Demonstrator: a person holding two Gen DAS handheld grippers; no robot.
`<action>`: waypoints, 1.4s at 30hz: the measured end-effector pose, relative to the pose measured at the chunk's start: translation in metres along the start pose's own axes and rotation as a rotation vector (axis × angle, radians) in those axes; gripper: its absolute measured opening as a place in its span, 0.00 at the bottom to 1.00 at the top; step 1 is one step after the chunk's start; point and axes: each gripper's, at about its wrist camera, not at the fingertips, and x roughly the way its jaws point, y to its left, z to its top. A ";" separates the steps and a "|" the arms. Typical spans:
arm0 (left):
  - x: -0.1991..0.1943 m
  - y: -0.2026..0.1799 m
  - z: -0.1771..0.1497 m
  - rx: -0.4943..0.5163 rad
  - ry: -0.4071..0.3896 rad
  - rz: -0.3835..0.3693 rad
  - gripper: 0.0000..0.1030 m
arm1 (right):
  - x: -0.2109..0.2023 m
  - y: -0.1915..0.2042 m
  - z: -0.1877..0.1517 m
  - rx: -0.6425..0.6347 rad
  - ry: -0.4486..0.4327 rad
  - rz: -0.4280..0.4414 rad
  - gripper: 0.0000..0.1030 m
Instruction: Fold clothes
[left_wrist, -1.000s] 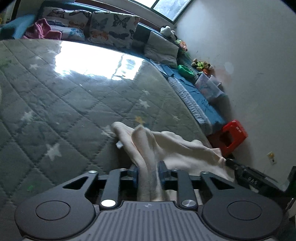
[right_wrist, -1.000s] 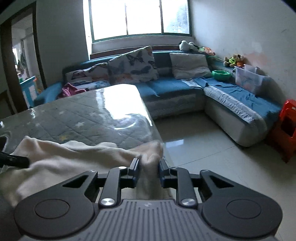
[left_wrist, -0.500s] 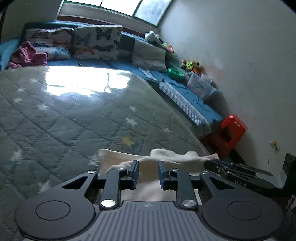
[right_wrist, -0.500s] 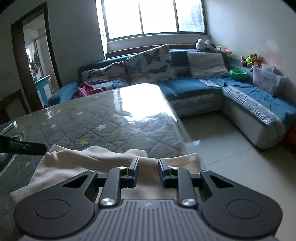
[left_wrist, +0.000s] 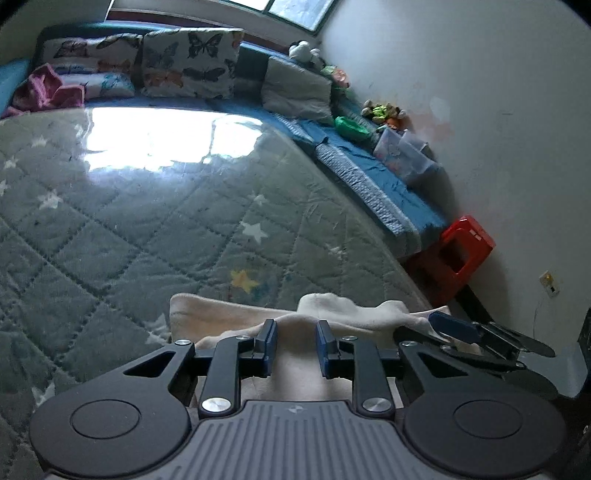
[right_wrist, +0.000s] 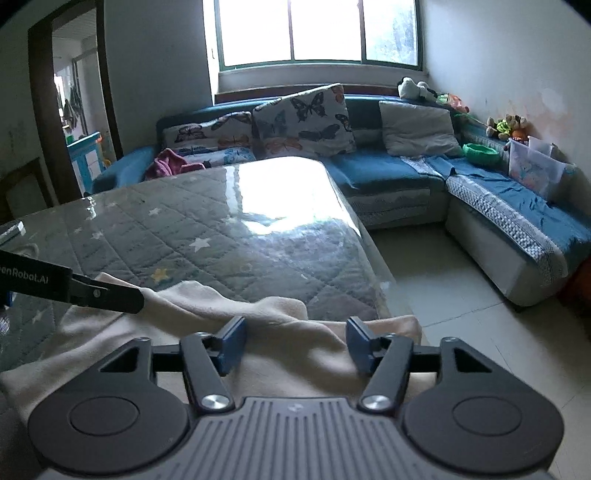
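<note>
A cream garment (left_wrist: 236, 314) lies folded on the grey star-quilted table (left_wrist: 147, 221) at its near right corner. It also shows in the right wrist view (right_wrist: 266, 332). My left gripper (left_wrist: 293, 343) is open a little, just above the cloth, with nothing between the jaws. My right gripper (right_wrist: 293, 341) is wide open and empty over the same cloth. The right gripper's blue fingers (left_wrist: 454, 328) show at the right of the left wrist view. The left gripper's black finger (right_wrist: 107, 295) shows at the left of the right wrist view.
A blue corner sofa (right_wrist: 391, 173) with butterfly cushions (right_wrist: 303, 122) runs behind and right of the table. A pink cloth (left_wrist: 48, 92) lies on it. A red plastic stool (left_wrist: 461, 251) stands by the wall. Tiled floor (right_wrist: 443, 280) lies right of the table edge.
Both grippers let go of the cream garment and opened, the right one widest. The garment dropped from hanging in the jaws to lying folded on the table.
</note>
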 end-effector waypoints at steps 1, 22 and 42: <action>-0.003 0.000 0.000 0.006 -0.005 -0.003 0.23 | -0.003 0.004 0.000 -0.010 -0.006 0.005 0.73; -0.022 0.015 -0.017 0.005 0.009 -0.039 0.22 | -0.032 0.114 -0.032 -0.331 -0.027 0.106 1.00; -0.070 -0.007 -0.064 0.079 -0.026 -0.153 0.22 | -0.092 0.069 -0.066 -0.152 -0.060 0.007 1.00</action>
